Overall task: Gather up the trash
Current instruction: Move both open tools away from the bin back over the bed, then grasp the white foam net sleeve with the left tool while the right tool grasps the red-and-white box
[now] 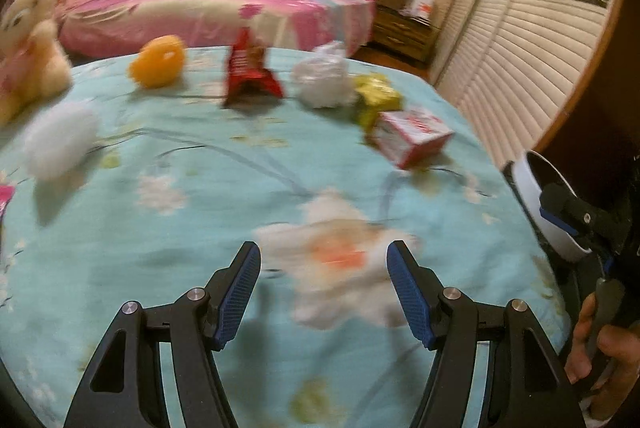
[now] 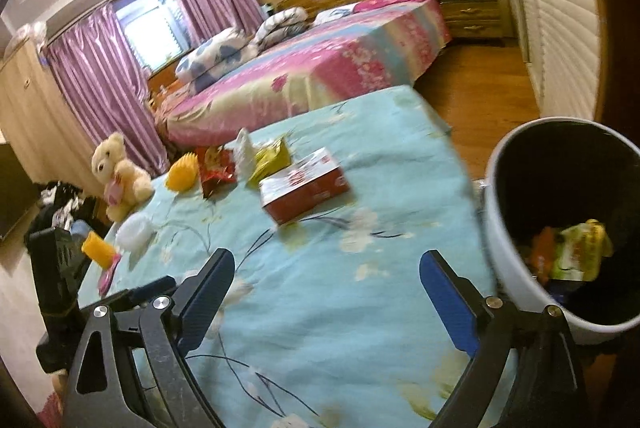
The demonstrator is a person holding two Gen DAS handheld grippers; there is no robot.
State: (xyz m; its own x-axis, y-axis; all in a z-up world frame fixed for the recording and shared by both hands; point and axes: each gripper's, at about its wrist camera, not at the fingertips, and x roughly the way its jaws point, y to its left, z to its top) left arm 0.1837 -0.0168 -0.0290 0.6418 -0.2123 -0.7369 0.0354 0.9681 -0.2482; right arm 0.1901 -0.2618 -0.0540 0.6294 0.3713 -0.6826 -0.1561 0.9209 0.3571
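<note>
Trash lies on a bed with a light blue flowered bedspread [image 1: 200,220]: a red snack bag [image 1: 250,72], a crumpled white plastic bag [image 1: 322,78], a yellow-green wrapper [image 1: 376,98], a red and white box [image 1: 412,136] and a white wad [image 1: 60,138]. My left gripper [image 1: 323,248] hovers open over the near part of the bedspread, nothing between its fingers. My right gripper [image 2: 327,255] is open and empty too, beside a white bin [image 2: 504,228] at the bed's right edge. The bin holds colourful wrappers [image 2: 580,252]. The box [image 2: 304,188] lies ahead of it.
A teddy bear [image 2: 118,174] and an orange ridged object [image 2: 184,174] sit at the bed's far left, an orange cylinder [image 2: 98,252] nearer. A pink bed [image 2: 304,76] stands behind. Wooden floor [image 2: 480,96] and a slatted wardrobe [image 1: 520,60] are at the right.
</note>
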